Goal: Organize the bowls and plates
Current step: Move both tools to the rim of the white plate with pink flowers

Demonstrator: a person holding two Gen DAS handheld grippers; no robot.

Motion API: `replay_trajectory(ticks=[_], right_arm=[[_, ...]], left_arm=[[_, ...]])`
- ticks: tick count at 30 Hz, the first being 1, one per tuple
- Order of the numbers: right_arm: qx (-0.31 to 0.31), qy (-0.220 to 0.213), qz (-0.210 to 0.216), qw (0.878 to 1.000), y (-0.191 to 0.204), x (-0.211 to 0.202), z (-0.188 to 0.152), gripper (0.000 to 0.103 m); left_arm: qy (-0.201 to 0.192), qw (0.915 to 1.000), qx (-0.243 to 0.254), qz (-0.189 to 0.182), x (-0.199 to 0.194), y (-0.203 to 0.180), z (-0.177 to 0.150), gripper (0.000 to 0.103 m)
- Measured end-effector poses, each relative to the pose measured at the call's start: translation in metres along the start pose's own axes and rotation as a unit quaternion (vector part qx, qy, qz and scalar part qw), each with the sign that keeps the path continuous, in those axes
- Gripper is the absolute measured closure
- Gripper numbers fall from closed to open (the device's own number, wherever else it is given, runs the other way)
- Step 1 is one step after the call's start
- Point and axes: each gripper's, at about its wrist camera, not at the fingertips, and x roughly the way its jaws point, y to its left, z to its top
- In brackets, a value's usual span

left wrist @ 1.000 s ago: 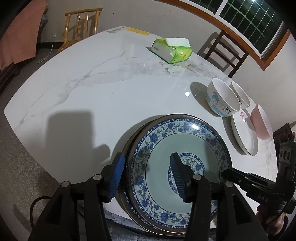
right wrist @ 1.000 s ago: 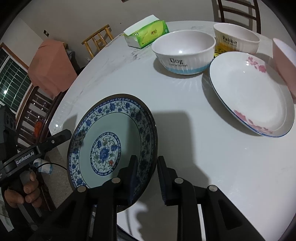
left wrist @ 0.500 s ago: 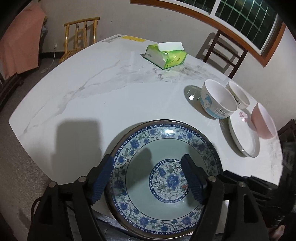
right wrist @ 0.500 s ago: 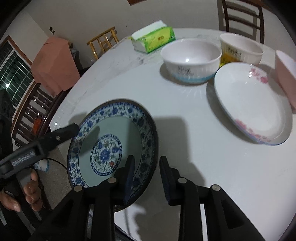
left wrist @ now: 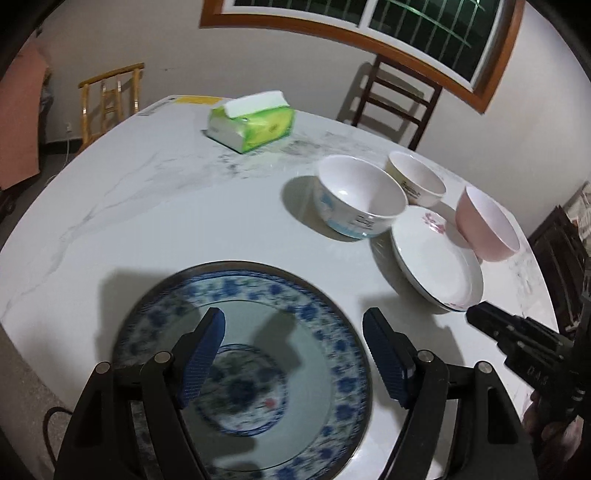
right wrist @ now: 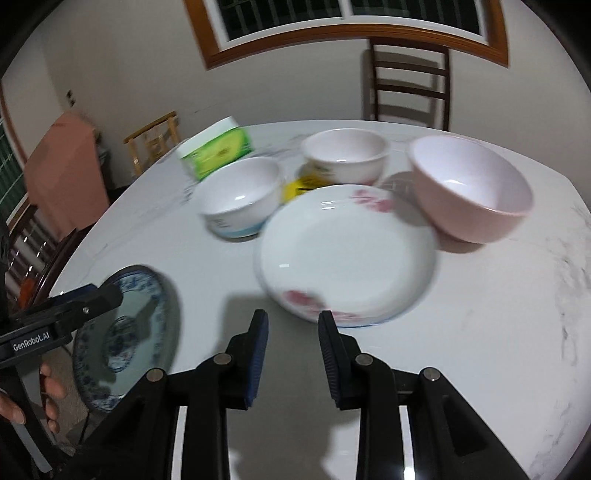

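Right wrist: pink bowl [right wrist: 471, 190] empty.

Behind the white marble table [left wrist: 155, 206], a dark wooden chair [left wrist: 397, 98] stands under a wood-framed barred window [left wrist: 406, 26]; a light wooden chair [left wrist: 110, 99] stands against the pale wall.

We take the white flowered plate [right wrist: 347, 254] as our landmark. Behind it the blue-banded bowl [right wrist: 240, 197], the cream bowl [right wrist: 345, 155] and the pink bowl [right wrist: 469, 188] crowd its far rim, closing that side. In front of it we see bare marble table [right wrist: 480, 350]. Left, past open table, lies the blue-patterned plate [left wrist: 258, 369].
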Motion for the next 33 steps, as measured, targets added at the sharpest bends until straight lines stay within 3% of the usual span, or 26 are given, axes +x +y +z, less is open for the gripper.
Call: replay_trajectory(ticks=[4,8,11,17,24,33], right_arm=[[0.018,0.001,-0.016,1.000,-0.027,0.001,0.005,0.074],[0.037,0.006,-0.022,0.999,-0.047,0.007,0.009,0.074],[0.040,0.005,-0.027,0.999,-0.058,0.011,0.013,0.074],[0.049,-0.008,-0.030,0.998,-0.081,0.018,0.021,0.074],[0.066,-0.008,-0.009,0.998,-0.102,0.039,0.027,0.074],[0.058,0.005,0.014,0.998,-0.109,0.060,0.039,0.074]], left_arm=[[0.023,0.9994,0.023,0.010,0.016,-0.024,0.004,0.031],[0.012,0.9977,0.055,0.038,0.028,-0.051,0.009,0.031],[0.010,0.9973,0.065,0.035,0.038,-0.069,0.016,0.030],[0.014,0.9983,0.057,0.009,0.059,-0.090,0.029,0.030],[0.030,0.9987,0.041,0.005,0.086,-0.097,0.036,0.031],[0.052,0.9979,0.038,0.003,0.113,-0.107,0.041,0.040]])
